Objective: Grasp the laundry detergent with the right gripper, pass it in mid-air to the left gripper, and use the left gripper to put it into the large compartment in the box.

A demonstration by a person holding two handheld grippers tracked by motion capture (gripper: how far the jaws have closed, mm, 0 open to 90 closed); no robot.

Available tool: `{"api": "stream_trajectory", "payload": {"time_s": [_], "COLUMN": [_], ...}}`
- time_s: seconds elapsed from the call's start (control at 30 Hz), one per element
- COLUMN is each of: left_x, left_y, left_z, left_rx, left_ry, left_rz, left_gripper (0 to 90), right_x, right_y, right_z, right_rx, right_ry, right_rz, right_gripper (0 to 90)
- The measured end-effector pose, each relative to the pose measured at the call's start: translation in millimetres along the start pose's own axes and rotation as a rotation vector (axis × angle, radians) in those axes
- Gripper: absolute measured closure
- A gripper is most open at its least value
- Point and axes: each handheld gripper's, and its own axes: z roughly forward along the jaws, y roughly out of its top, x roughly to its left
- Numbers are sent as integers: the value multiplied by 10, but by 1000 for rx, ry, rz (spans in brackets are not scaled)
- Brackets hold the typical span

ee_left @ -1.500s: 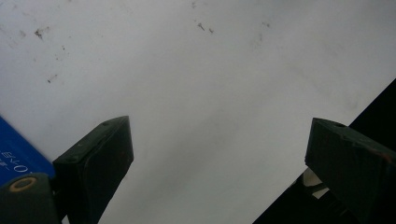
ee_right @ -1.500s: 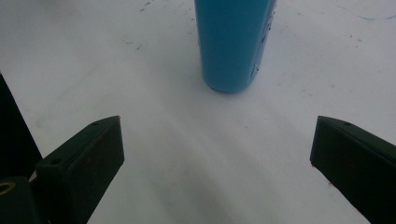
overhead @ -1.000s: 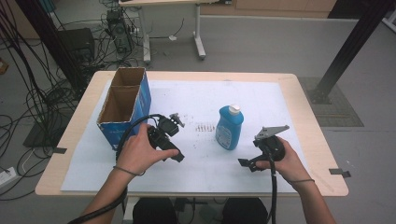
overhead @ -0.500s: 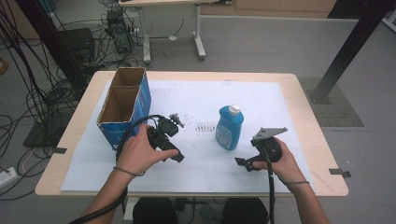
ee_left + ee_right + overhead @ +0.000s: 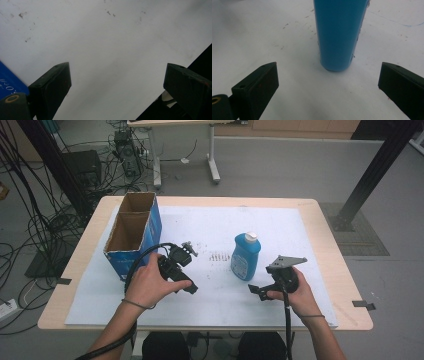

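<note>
1. The bottle (image 5: 245, 256) stands upright mid-desk, just beyond the right hand-held gripper (image 5: 327, 82), jaws wide.
2. The left hand-held gripper (image 5: 117, 82), wide, empty, sits well left, near the box (image 5: 131, 236).

We are losing the top of the blue bottle (image 5: 339, 35) past the right gripper view's upper edge, and the blue box (image 5: 8, 85) is showing merely a corner at the left gripper view's edge.

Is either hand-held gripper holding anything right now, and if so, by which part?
Nothing is held. Both the left hand-held gripper and the right hand-held gripper are open; the blue bottle stands apart ahead of the right one.
</note>
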Motion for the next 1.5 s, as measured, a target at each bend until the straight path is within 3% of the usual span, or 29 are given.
{"api": "stream_trajectory", "payload": {"time_s": [1.5], "left_x": [-8], "left_y": [28], "left_z": [22], "left_rx": [1], "left_ry": [-3], "left_rz": [10], "left_gripper": [80], "right_x": [90], "right_y": [-267], "right_z": [245], "right_rx": [-132], "right_ry": [-37], "right_rz": [27], "right_gripper": [31]}}
